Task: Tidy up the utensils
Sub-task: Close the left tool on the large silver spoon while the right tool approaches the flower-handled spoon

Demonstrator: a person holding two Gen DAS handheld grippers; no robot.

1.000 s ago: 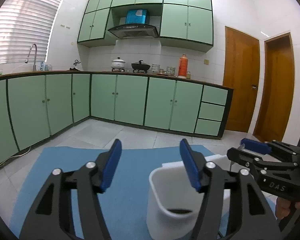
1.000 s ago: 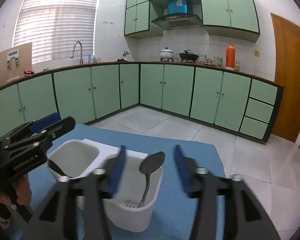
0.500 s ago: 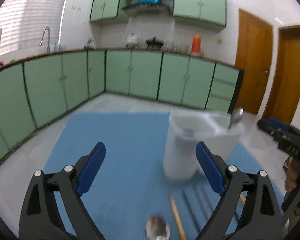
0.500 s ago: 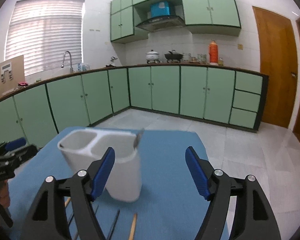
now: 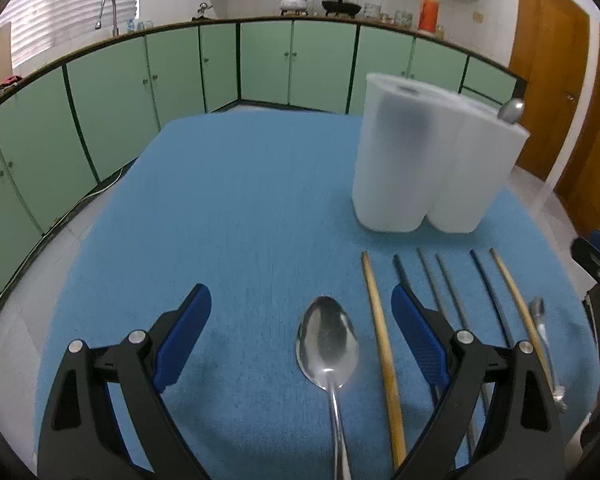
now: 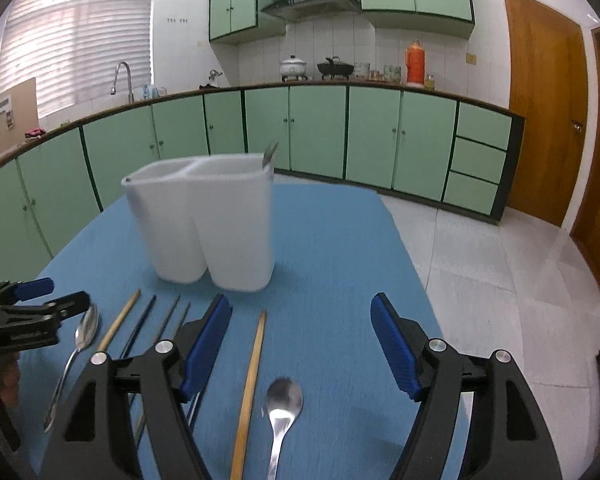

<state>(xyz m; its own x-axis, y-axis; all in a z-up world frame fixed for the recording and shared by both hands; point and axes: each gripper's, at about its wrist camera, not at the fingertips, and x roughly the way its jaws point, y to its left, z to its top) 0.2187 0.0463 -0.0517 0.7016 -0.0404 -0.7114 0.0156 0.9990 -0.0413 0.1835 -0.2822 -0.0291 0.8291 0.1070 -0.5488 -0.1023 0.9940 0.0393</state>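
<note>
blue felt-like mat (image 5: 228,216) carries the work: a white plastic twin-cup holder (image 6: 204,224) stands upright at its far side with one spoon bowl (image 5: 511,110) poking above the rim, so sorting looks barely begun. still lying flat in front of the holder are two steel spoons (image 5: 327,346) (image 6: 284,398), pale wooden chopsticks (image 5: 382,354) and thin dark ones (image 6: 140,326). left gripper (image 5: 300,332) and right gripper (image 6: 300,344) hover with jaws apart, holding nothing.

right gripper (image 6: 300,340): hanging open over a spoon (image 6: 282,404) and a wooden chopstick (image 6: 251,384)
holder (image 6: 204,224): standing upright on the blue mat (image 6: 332,248)
left gripper (image 6: 52,300): showing at the left edge
</note>
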